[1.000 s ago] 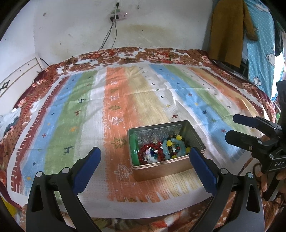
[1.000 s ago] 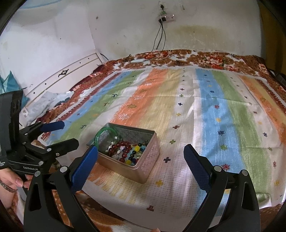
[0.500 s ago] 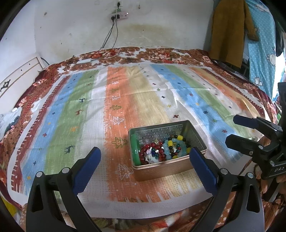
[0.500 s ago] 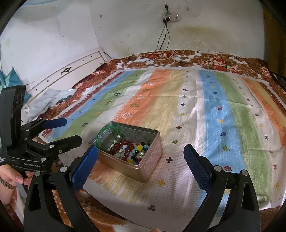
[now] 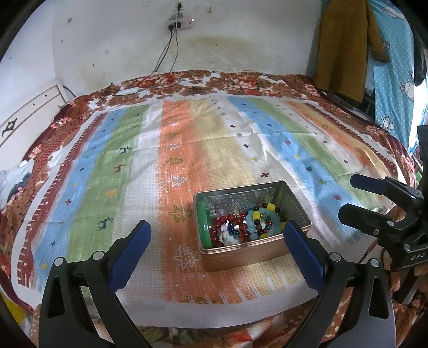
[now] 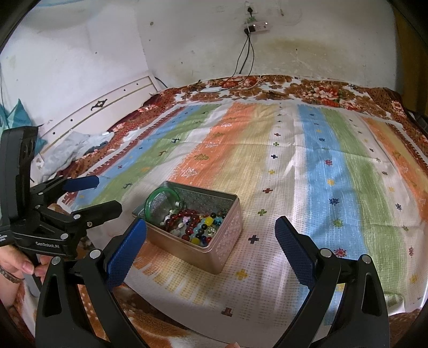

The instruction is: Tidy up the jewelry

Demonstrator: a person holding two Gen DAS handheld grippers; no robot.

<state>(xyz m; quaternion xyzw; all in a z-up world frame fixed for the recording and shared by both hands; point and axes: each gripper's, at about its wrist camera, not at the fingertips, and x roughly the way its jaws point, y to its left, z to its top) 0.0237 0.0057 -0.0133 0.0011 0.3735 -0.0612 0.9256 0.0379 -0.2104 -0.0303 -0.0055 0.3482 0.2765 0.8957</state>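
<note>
An open metal tin [image 5: 270, 255] [image 6: 227, 249] sits on the striped bedspread near the bed's front edge. It holds a green bangle [image 5: 202, 224] [image 6: 160, 193], a red bead bracelet [image 5: 222, 227] [image 6: 184, 214], a pale blue and yellow bead bracelet [image 5: 260, 224] and other mixed beads. My left gripper [image 5: 216, 238] is open and empty, just in front of the tin; it also shows in the right wrist view [image 6: 99, 194]. My right gripper [image 6: 211, 235] is open and empty, to the right of the tin; it shows in the left wrist view [image 5: 350, 198].
The striped bedspread [image 5: 187, 139] covers a floral blanket [image 5: 227, 83]. A white headboard [image 6: 101, 107] and crumpled cloth [image 6: 72, 150] lie to the left. A power strip with cables [image 5: 180, 21] hangs on the wall. Clothes [image 5: 345, 40] hang at the right.
Both grippers have drifted slightly; the tin sits a little more to the right in both views. Both stay open and empty. The tin's contents have not moved.
</note>
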